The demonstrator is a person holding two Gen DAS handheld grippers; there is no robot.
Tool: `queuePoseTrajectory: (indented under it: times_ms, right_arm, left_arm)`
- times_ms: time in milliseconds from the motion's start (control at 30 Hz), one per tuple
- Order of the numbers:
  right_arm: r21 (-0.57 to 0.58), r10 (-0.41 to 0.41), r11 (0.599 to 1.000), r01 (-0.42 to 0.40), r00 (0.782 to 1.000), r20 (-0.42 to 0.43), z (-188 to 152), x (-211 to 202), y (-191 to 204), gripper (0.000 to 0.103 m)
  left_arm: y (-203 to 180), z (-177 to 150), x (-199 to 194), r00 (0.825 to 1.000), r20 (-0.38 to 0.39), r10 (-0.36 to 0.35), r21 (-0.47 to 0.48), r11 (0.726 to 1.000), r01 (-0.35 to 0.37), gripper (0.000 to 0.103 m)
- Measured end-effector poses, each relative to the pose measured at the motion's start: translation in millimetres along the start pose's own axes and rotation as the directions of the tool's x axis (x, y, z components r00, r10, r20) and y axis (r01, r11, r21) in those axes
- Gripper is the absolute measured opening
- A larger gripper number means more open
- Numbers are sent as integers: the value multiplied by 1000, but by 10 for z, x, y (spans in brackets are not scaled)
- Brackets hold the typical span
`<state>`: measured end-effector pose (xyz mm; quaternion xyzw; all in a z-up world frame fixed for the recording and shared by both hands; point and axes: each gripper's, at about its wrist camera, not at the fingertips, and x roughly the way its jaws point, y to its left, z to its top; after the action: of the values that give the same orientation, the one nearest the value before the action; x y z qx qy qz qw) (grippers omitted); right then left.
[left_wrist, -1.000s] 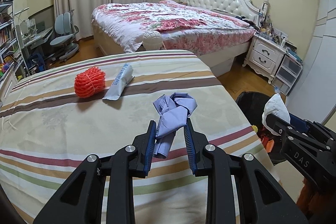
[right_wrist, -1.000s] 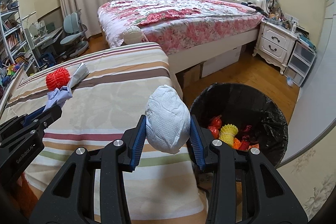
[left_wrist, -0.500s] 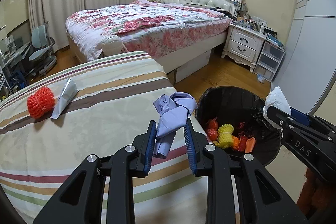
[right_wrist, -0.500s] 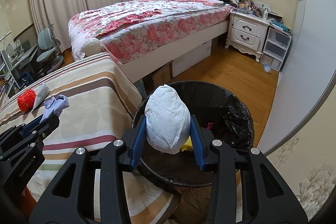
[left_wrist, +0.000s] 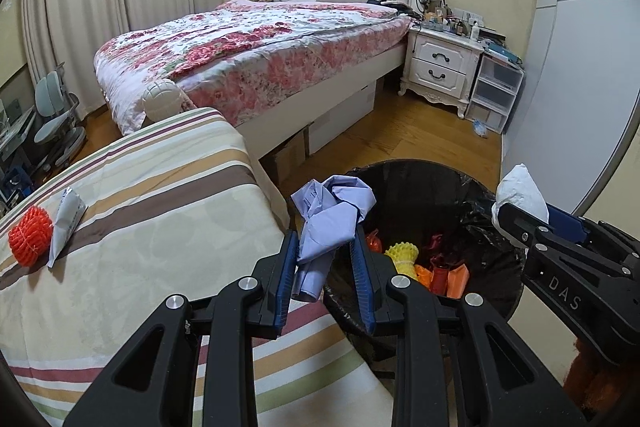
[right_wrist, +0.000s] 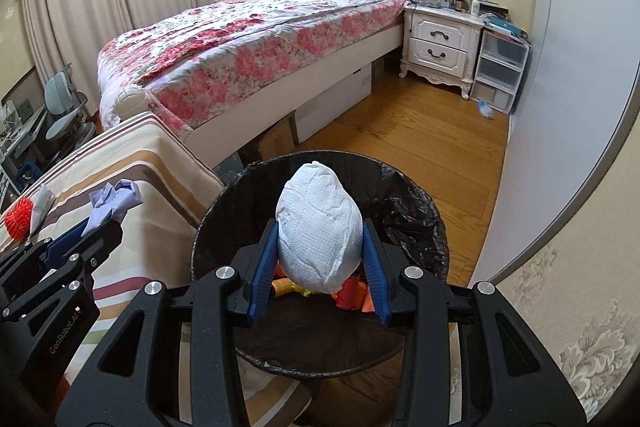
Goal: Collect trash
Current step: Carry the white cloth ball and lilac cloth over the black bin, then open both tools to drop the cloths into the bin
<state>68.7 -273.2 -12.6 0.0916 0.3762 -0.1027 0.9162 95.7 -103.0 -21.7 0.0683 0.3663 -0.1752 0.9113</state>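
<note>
My left gripper (left_wrist: 325, 247) is shut on a crumpled pale blue paper (left_wrist: 332, 215), held at the edge of the striped table (left_wrist: 160, 187) beside the black-lined trash bin (left_wrist: 472, 195). My right gripper (right_wrist: 320, 239) is shut on a white paper wad (right_wrist: 320, 227), which hangs right over the open trash bin (right_wrist: 400, 187). The bin holds orange, red and yellow trash (left_wrist: 404, 255). An orange mesh ball (left_wrist: 30, 241) and a silvery wrapper (left_wrist: 66, 223) lie on the table at the left. The right gripper (left_wrist: 532, 227) with its wad shows in the left wrist view.
A bed with a floral quilt (left_wrist: 260, 47) stands behind the table, with cardboard boxes (left_wrist: 288, 155) under it. A white nightstand (left_wrist: 440, 67) and plastic drawers (left_wrist: 496, 91) line the far wall. A pale wall (right_wrist: 560, 107) runs close on the bin's right. Wooden floor (right_wrist: 420, 131) lies beyond.
Both grippers have swung to the right off the table toward the bin, each keeping its hold. The white wad now hangs over the bin's opening.
</note>
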Motion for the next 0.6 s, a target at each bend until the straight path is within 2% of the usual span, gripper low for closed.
queuePoseTrajectory:
  times_ms: [600]
  right_arm:
    - [37,-18,999,19,1000,-25,37,179,-188,40]
  left_arm:
    - [-287,109,304,999,-32,4,55,998,-3,28]
